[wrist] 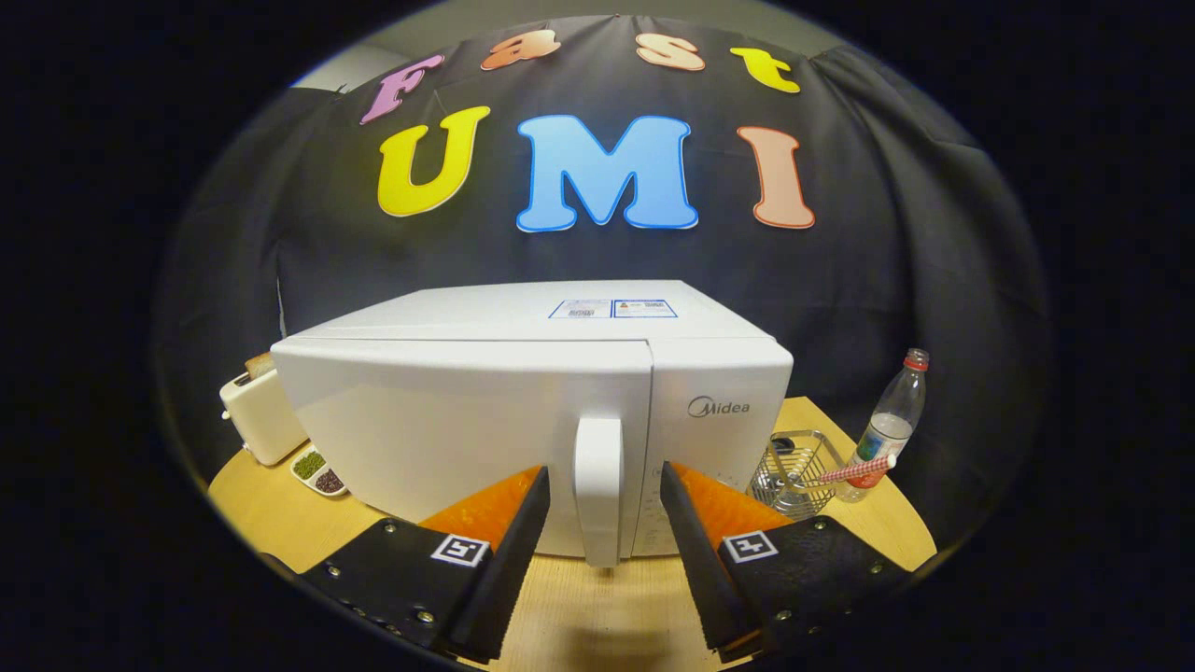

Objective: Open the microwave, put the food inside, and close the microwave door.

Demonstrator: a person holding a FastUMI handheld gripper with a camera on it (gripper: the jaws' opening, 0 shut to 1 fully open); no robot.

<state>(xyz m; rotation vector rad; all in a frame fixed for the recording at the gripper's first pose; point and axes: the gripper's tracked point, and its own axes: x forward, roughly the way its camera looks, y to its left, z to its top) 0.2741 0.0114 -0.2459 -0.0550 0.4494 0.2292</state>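
The tool stands wide open and empty, its fingers either side of the white door handle of the closed microwave on the worktop, touching nothing, so the opening step is in hand and next it must close on the handle and pull.

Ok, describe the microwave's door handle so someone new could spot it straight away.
Start at the white microwave on the wooden table. Its handle is the upright white bar at the door's right edge, beside the control panel. It juts out from the flat front, between the open gripper fingers.
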